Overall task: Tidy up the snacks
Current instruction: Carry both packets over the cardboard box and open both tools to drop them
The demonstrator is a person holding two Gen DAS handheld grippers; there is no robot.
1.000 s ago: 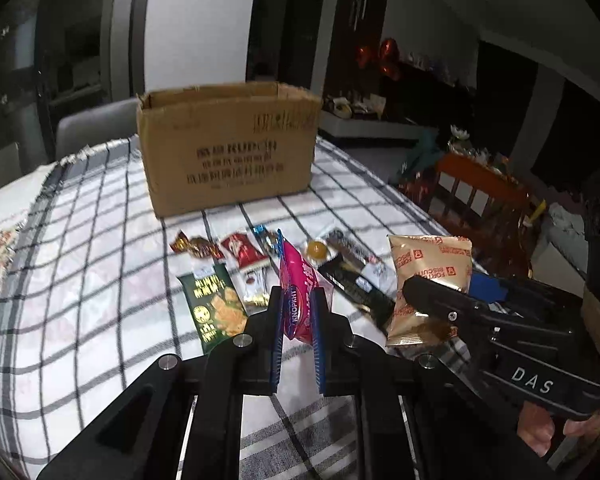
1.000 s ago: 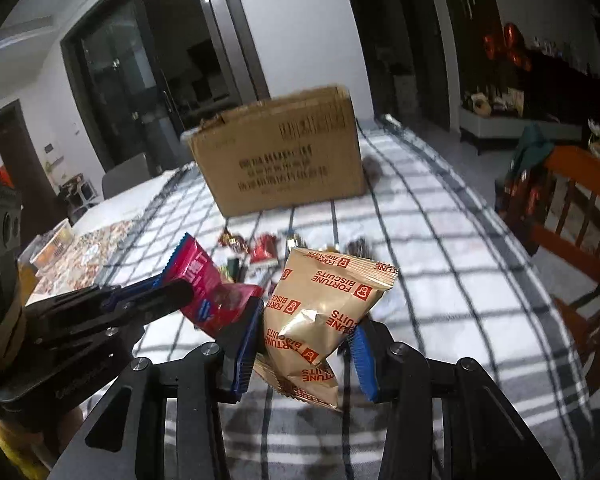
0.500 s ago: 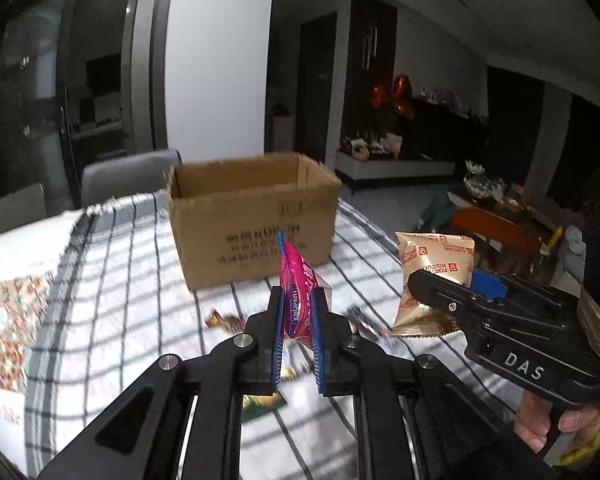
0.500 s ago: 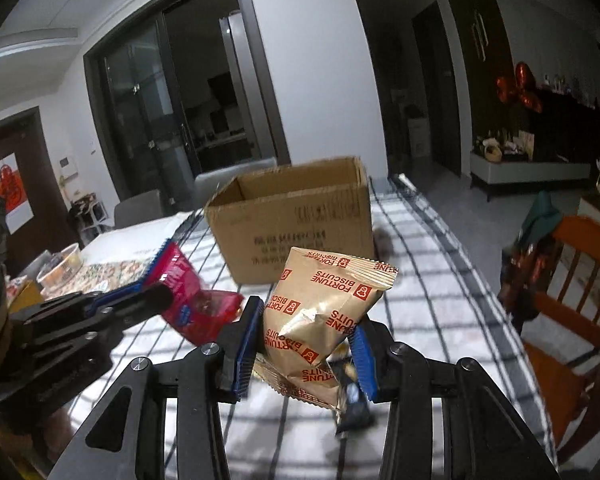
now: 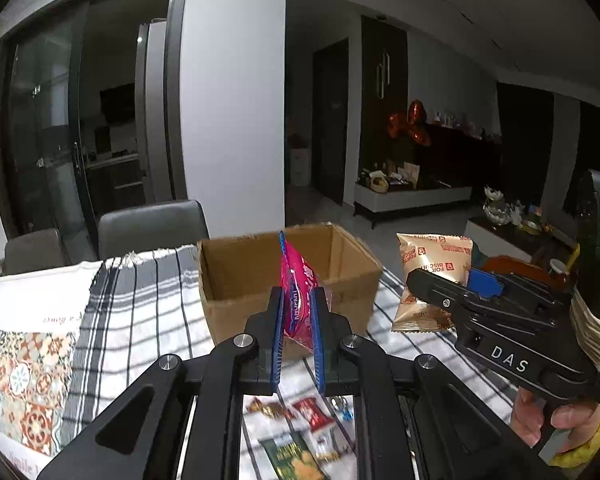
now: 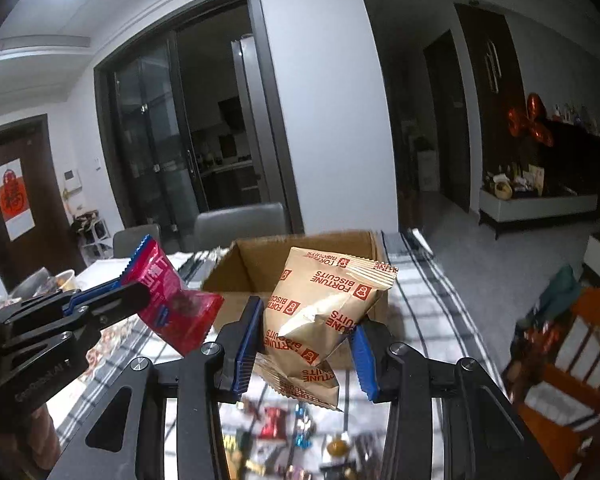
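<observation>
My left claw [image 5: 296, 320] grasps the pink pack [image 5: 298, 280]; my right claw [image 6: 306, 346] grasps the biscuit bag [image 6: 324, 312]. Box [image 5: 236, 272] lies ahead, below both. Risk: early release lands either short.

- My two grippers sit close, side by side, before the open cardboard box [image 5: 288, 280]
- Its top is unobstructed; loose snacks [image 6: 274, 424] lie below
</observation>
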